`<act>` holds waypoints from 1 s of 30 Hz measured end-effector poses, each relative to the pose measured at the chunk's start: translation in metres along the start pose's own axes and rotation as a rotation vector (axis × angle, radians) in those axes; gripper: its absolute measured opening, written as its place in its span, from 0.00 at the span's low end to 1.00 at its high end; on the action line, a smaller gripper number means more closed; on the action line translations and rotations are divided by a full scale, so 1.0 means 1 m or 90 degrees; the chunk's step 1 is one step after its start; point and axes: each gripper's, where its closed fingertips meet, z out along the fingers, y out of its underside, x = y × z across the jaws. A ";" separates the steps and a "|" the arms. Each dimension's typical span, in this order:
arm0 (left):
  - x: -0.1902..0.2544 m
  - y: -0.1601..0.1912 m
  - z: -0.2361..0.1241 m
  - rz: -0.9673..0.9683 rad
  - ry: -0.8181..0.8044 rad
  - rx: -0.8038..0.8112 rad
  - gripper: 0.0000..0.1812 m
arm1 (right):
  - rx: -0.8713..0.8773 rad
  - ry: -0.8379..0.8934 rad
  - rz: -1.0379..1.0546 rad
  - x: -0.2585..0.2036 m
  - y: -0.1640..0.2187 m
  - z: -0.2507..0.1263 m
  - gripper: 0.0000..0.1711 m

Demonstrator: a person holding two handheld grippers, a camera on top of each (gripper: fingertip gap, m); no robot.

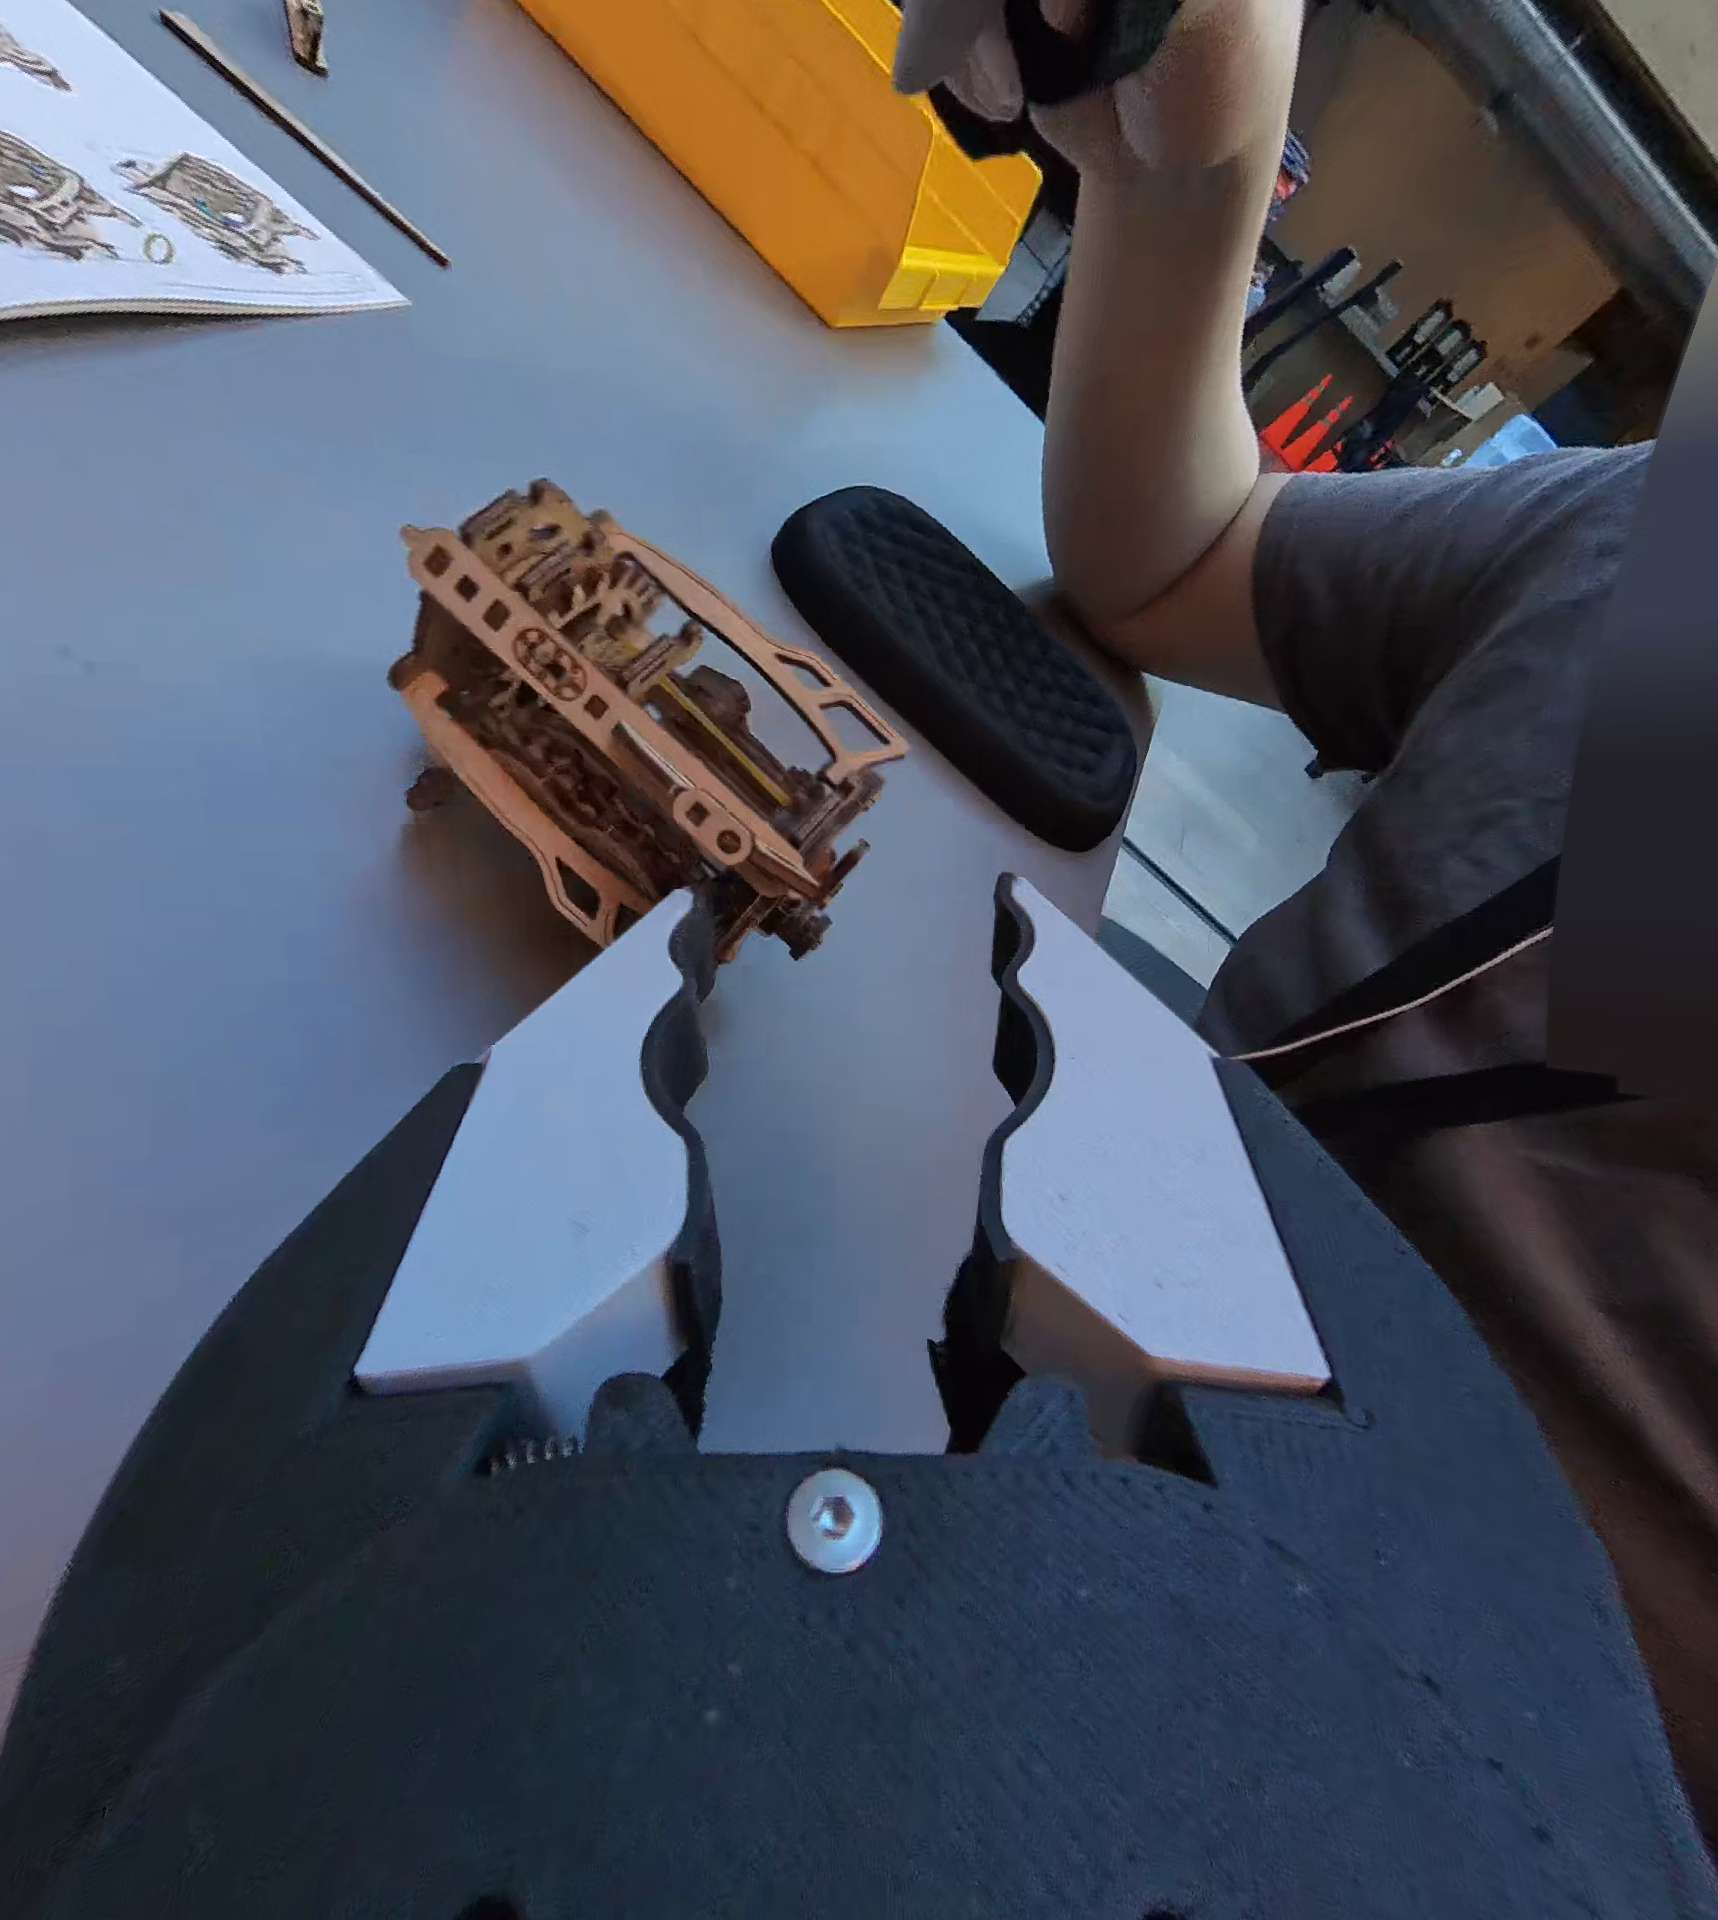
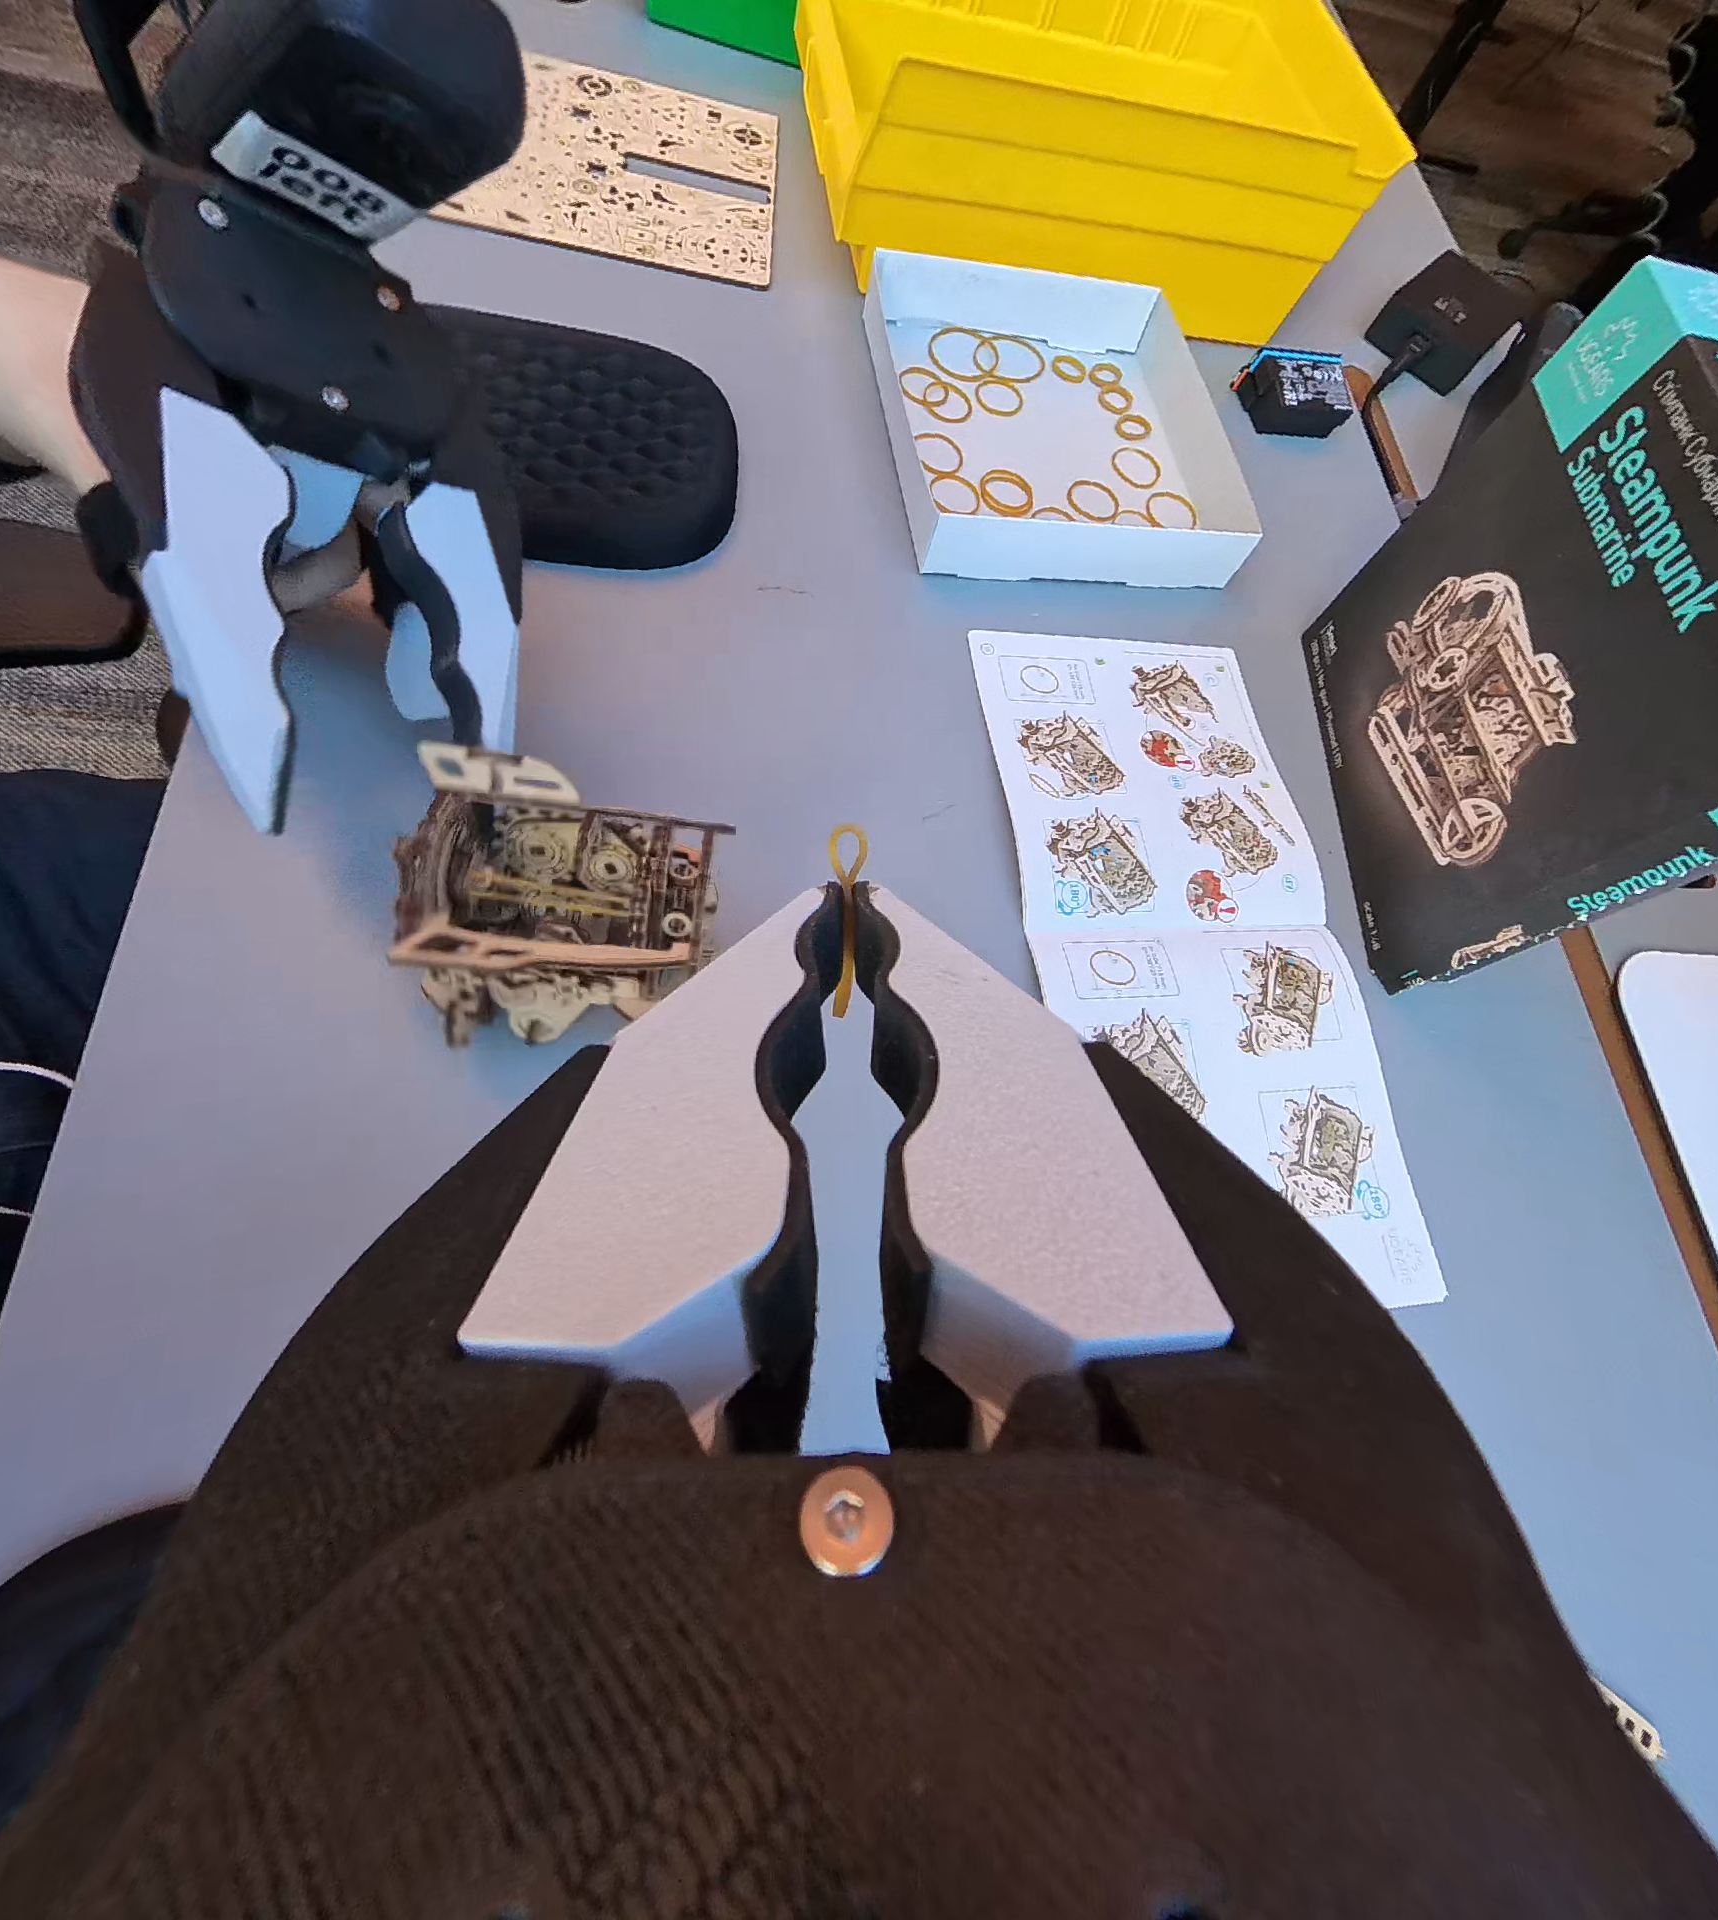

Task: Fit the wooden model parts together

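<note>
Right tool clamped on a yellow rubber band, loop poking past the tips; left tool fingers apart, empty, tip just beside the wooden model; model sits on the grey tabletop near a black pad; instruction sheet to its right.

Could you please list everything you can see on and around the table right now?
Wooden model: one, tan-brown, on the grey table, near its left edge.
Rubber band: one, amber, pinched in the right tongs.
Loose rubber bands: many, amber, in the white tray.
Bins: stacked, yellow, far side.
Parts sheet: one, pale wood, far left.
Instruction booklet: one, white, open at right.
Kit box: one, black-teal, right edge.
Pad: one, black, behind the model.
Left tongs: open, just short of the model.
Right tongs: shut.
</note>
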 end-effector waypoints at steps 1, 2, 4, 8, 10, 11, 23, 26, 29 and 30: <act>0.006 0.001 0.006 0.000 0.012 0.001 0.28 | -0.001 -0.002 0.000 -0.001 0.000 0.000 0.00; 0.010 0.001 0.011 -0.006 0.022 0.001 0.27 | -0.002 -0.003 0.002 -0.001 0.001 0.001 0.00; 0.021 0.000 0.023 -0.022 0.053 0.005 0.28 | -0.006 -0.006 0.002 -0.002 0.002 0.002 0.00; 0.029 -0.008 0.040 -0.007 0.068 0.037 0.24 | -0.021 -0.007 0.004 -0.002 0.007 0.006 0.00; 0.022 -0.008 0.034 0.016 0.029 0.050 0.21 | -0.027 -0.008 0.008 -0.001 0.011 0.008 0.00; 0.018 -0.010 0.026 0.031 0.006 0.064 0.21 | -0.030 -0.009 0.009 -0.001 0.012 0.009 0.00; -0.032 -0.052 -0.007 0.239 0.096 -0.093 0.38 | -0.068 -0.013 0.043 -0.010 0.033 0.011 0.00; -0.032 -0.046 0.010 0.232 0.151 -0.127 0.34 | -0.076 -0.032 0.095 -0.027 0.048 0.002 0.00; -0.034 -0.031 0.016 0.218 0.168 -0.164 0.35 | -0.055 -0.082 0.170 -0.059 0.054 -0.009 0.00; -0.033 -0.028 0.016 0.211 0.172 -0.163 0.34 | -0.051 -0.100 0.193 -0.071 0.056 -0.011 0.00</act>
